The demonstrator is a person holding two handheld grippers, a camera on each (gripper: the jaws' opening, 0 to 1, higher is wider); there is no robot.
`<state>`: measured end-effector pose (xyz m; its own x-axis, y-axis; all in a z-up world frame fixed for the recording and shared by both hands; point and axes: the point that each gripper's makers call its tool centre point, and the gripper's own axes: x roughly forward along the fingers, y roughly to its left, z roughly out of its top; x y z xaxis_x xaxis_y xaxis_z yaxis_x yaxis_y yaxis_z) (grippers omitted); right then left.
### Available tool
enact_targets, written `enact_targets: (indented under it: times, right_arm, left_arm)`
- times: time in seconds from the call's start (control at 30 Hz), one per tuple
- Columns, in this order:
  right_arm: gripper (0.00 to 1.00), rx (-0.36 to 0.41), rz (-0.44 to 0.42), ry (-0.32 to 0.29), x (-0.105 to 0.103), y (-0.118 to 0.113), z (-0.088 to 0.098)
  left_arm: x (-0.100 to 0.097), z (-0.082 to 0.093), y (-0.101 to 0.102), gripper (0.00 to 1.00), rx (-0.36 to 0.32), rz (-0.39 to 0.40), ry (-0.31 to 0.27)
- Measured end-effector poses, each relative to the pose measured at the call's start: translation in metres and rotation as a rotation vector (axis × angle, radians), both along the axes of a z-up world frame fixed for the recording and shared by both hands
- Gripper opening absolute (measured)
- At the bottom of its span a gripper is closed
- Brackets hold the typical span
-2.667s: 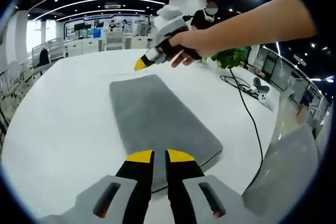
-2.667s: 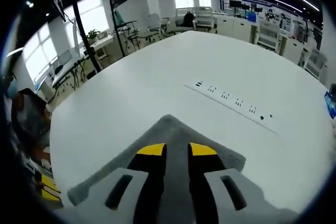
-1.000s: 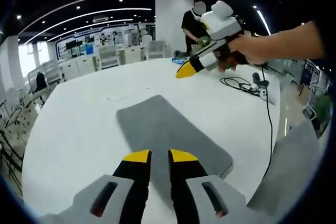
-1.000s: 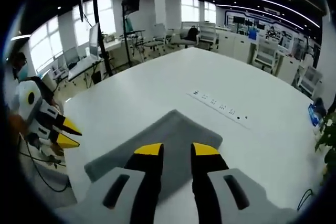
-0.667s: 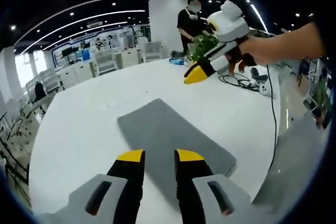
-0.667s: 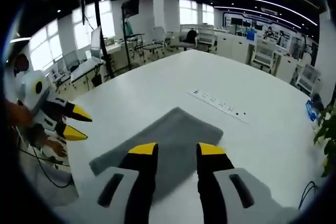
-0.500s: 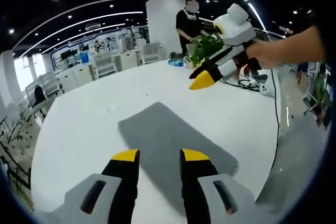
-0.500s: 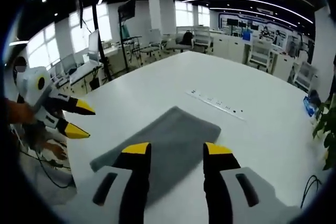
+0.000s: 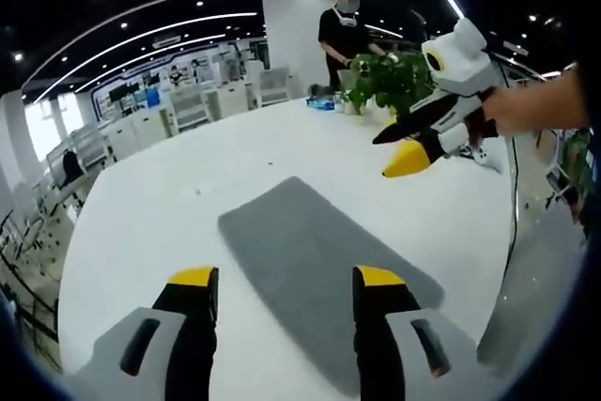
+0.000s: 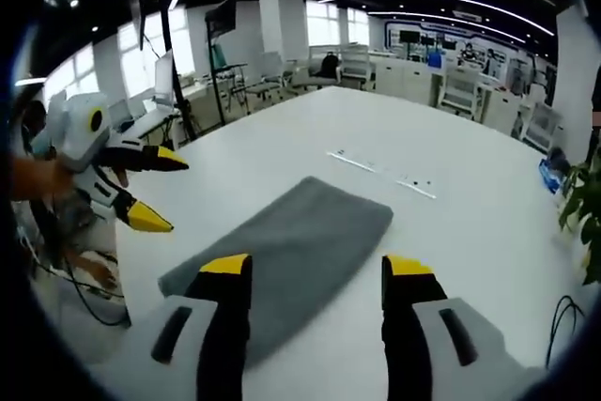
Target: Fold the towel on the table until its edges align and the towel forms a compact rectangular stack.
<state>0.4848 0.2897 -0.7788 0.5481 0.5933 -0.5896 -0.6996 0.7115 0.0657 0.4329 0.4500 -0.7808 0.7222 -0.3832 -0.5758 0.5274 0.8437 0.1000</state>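
Left gripper view looks down on a white table (image 9: 141, 223) where a grey towel (image 9: 319, 269) lies flat as a long, narrow rectangle with rounded corners, its long edges straight and its surface smooth, running from the middle of the table toward the near right edge. The left gripper (image 9: 286, 281) hangs above the towel's near end with its yellow-tipped jaws spread wide apart, holding nothing. Further right, the right gripper (image 9: 402, 149) hangs in the air above the table, held by a hand (image 9: 526, 112), its jaws parted and empty. Behind it stands a green plant (image 9: 387, 82), and a person (image 9: 346, 30) stands beyond the table.

Right gripper view has the left gripper (image 10: 158, 191) at the left, its jaws spread apart. The towel (image 10: 291, 251) lies in the middle of the table (image 10: 470, 194), and the right gripper (image 10: 317, 268) hangs over its near end, jaws wide and empty
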Motion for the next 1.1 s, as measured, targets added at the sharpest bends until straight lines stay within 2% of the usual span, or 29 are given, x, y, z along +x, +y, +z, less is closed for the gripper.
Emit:
enact_targets:
  times: [0.07, 0.23, 0.33, 0.43, 0.53, 0.7, 1.1]
  right_arm:
    - [0.57, 0.002, 0.001, -0.001, -0.003, 0.001, -0.001]
    - [0.54, 0.002, 0.0, 0.02, -0.002, 0.0, -0.015]
    - [0.54, 0.008, 0.002, 0.034, -0.005, 0.001, -0.023]
    - [0.52, -0.007, 0.007, 0.046, -0.017, 0.003, -0.03]
    - [0.5, -0.006, 0.004, 0.06, -0.02, 0.003, -0.036]
    - [0.47, -0.007, 0.006, 0.083, -0.02, 0.0, -0.049]
    - [0.36, -0.061, 0.043, 0.133, -0.022, -0.001, -0.079]
  left_arm:
    - [0.004, -0.003, 0.002, 0.66, 0.0, 0.004, 0.008]
    - [0.012, -0.009, 0.001, 0.65, 0.002, -0.003, 0.024]
    - [0.015, -0.014, -0.002, 0.62, 0.0, -0.011, 0.038]
    - [0.017, -0.02, -0.006, 0.59, 0.001, -0.021, 0.048]
    - [0.019, -0.029, -0.007, 0.57, 0.029, -0.04, 0.061]
    - [0.021, -0.042, -0.008, 0.54, 0.04, -0.051, 0.076]
    - [0.028, -0.072, -0.009, 0.45, 0.047, -0.064, 0.133]
